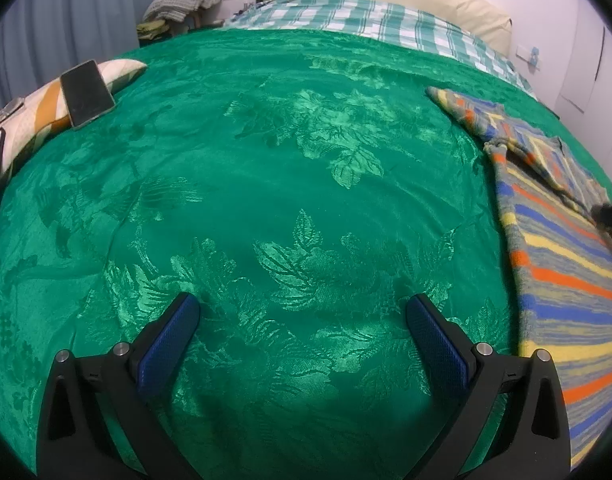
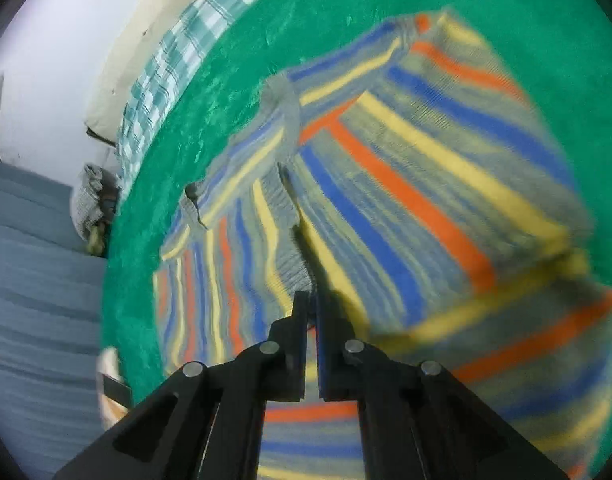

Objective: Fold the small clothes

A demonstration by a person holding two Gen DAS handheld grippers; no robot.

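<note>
- Striped sweater (image 2: 405,184) lies spread on the green bedspread (image 1: 266,184). In my left view it sits at the far right edge, well apart from my left gripper.
- One sleeve (image 2: 234,168) is folded in across the body; a fold edge runs up from my right fingertips.
- My right gripper (image 2: 311,300) points steeply down at the sweater with its jaws pressed together. A sliver of orange shows in the slit between the pads, so it seems to pinch the knit at that fold. The picture is blurred, so I can't be fully sure.
- My left gripper (image 1: 302,312) is angled down over bare bedspread, jaws spread wide, nothing between the blue pads (image 1: 168,344).
- A phone (image 1: 86,94) rests on a patterned pillow (image 1: 34,116) at the left edge, and a checked sheet (image 1: 365,20) covers the head of the bed.
</note>
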